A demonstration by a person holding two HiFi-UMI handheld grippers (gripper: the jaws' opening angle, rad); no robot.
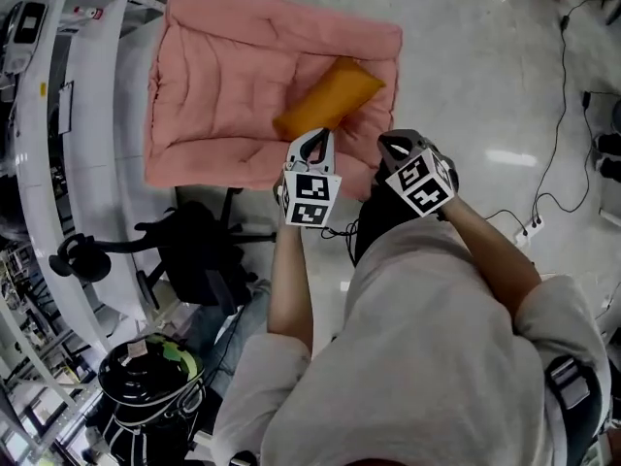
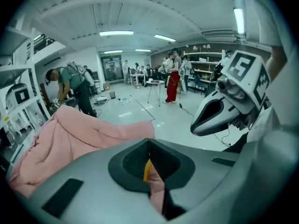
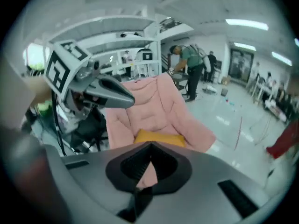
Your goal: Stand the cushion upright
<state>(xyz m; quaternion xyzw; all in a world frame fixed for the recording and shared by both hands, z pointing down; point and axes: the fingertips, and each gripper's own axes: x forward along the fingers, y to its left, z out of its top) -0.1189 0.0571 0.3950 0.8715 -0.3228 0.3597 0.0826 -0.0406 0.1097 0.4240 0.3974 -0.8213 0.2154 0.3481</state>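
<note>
1. Floor (image 1: 485, 85): 1; pale, glossy.
2. Pink quilted pad (image 1: 223, 76): 1; spread flat, raised rim on all sides. A black frame (image 1: 199, 250) w/ spoke legs shows below its near edge.
3. White rack (image 1: 92, 124): 1; runs along the pad's left side.
4. Person (image 1: 437, 357): 1 operator in grey top, seen from above; 2 forearms reach toward the pad. Several more people stand far off in the room in both gripper views.
5. Orange cushion (image 1: 330, 100): 1; lies flat in the pad's hollow, right of centre, long axis diagonal. Not upright.
6. Grippers: 2, side by side over the pad's near edge. Left gripper (image 1: 312, 146) and right gripper (image 1: 396, 151) are close together but apart, both pointing toward the pad.
7. Marker cubes: 2, 1 per gripper; left cube (image 1: 310, 198), right cube (image 1: 423, 184).
8. Fingers: 2 pairs. Both pairs clenched tight, nothing gripped; each gripper view shows only a closed seam.
9. Cushion vs. fingers, head view: cushion's near end lies just beyond the left fingers and slightly to their right. Contact can't be told. Cushion sits beyond and to the left of the right fingers, apart from them.
10. Cushion vs. fingers, gripper views: right gripper view shows the cushion just past its closed tips. Left gripper view shows a thin orange strip past its seam.
</note>
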